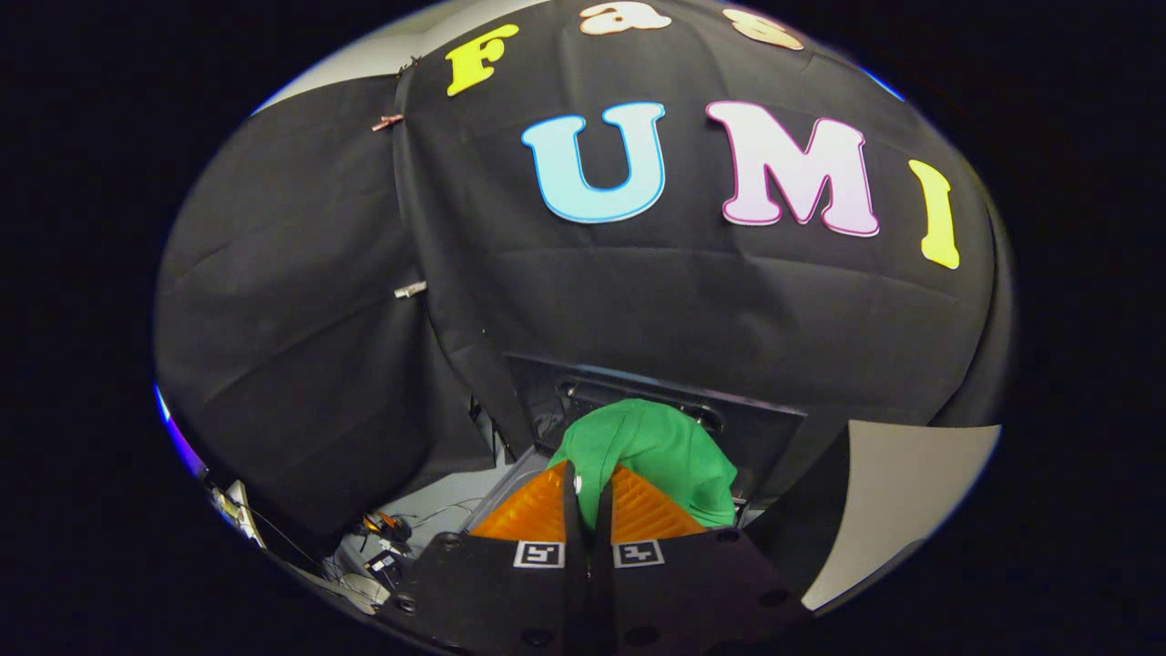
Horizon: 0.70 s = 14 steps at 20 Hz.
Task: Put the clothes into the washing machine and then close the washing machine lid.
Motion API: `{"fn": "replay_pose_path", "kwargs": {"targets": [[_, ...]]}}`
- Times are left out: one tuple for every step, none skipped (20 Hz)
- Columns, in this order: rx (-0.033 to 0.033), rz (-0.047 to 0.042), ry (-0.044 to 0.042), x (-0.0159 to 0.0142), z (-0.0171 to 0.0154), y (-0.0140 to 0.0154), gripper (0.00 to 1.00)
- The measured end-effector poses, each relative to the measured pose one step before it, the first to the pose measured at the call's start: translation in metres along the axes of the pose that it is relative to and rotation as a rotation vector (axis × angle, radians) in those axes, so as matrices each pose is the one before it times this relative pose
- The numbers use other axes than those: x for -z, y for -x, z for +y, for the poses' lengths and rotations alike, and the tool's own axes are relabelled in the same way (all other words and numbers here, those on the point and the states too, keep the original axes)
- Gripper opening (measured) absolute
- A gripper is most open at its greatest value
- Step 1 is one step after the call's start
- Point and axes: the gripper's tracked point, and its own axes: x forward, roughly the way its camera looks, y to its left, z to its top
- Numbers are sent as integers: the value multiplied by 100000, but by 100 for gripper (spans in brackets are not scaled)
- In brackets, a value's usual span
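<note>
Pinching a fold of green cloth (660, 451), the gripper (588, 474) had its two fingers pressed nearly together with the fabric caught between them. The garment bunched up just ahead of the fingers and hung in front of a dark raised lid (638, 387) belonging to the washing machine. Black cloth (301, 364) formed the wall beyond. A pale panel (897, 483) stood to the right.

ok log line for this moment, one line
gripper: shut on green garment | garment: lifted, bunched ahead of fingers | washing machine lid: open behind it | step: loading
</note>
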Motion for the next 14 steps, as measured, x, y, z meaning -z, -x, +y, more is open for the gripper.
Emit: {"fn": "replay_pose_path", "kwargs": {"targets": [[-759,2509,-67,860,51,-1025,5],[-788,2333,-229,851,90,-1036,5],[-384,1870,-221,696,-61,-860,5],[-241,1405,-29,534,-102,-888,5],[-74,1207,420,455,-115,-808,5],[-225,1145,480,482,-44,-835,5],[-193,1585,344,656,-184,-751,5],[-129,1874,22,664,-190,-767,5],[-148,1914,-166,489,-153,-612,5],[19,1905,-278,467,-121,-610,5],[154,1429,-13,292,-108,-324,5],[282,1490,374,359,-162,-385,5],[203,1187,330,375,-166,-382,5],[144,1097,155,294,-184,-321,5]]}}
